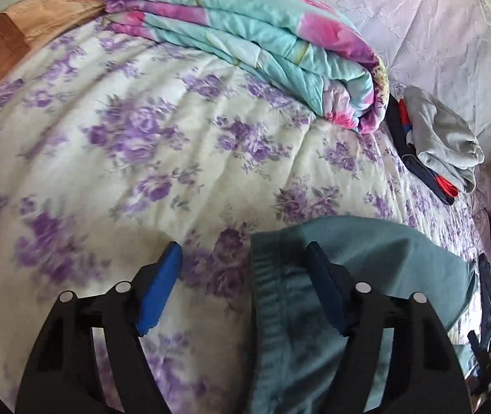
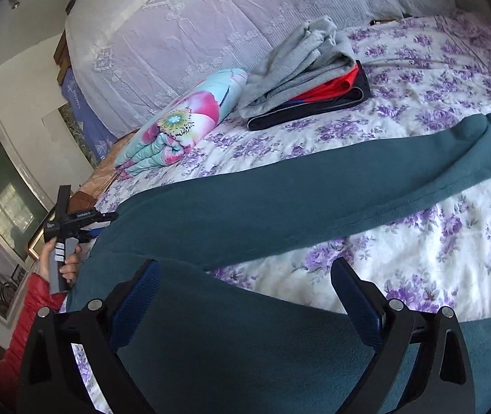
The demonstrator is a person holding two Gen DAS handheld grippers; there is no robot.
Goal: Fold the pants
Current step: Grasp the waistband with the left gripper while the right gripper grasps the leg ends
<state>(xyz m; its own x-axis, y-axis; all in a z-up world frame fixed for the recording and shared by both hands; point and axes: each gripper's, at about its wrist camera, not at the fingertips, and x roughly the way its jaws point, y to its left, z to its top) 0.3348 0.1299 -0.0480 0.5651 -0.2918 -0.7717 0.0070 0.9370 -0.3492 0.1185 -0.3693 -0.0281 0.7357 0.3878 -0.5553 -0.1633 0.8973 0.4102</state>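
Observation:
Teal pants (image 2: 280, 200) lie spread across a bed's purple-flowered quilt (image 2: 418, 258), legs running to the right. In the left wrist view the pants' waist end (image 1: 383, 252) lies at the lower right. My left gripper (image 1: 243, 255) is open just above it: the waistband edge lies between the blue pads, and the right finger (image 1: 324, 286) is over the fabric. In the right wrist view a hand in a red sleeve holds this left gripper (image 2: 105, 224) at the pants' left end. My right gripper (image 2: 245, 267) stands open over the near pants fabric, gripping nothing.
A folded teal and pink flowered blanket (image 1: 245, 34) lies at the back of the bed. Beside it sits a stack of folded clothes with a grey garment on top (image 2: 300, 69). White lace cloth (image 2: 176, 34) covers the headboard. The bed's left edge is near a wall with framed pictures (image 2: 0, 189).

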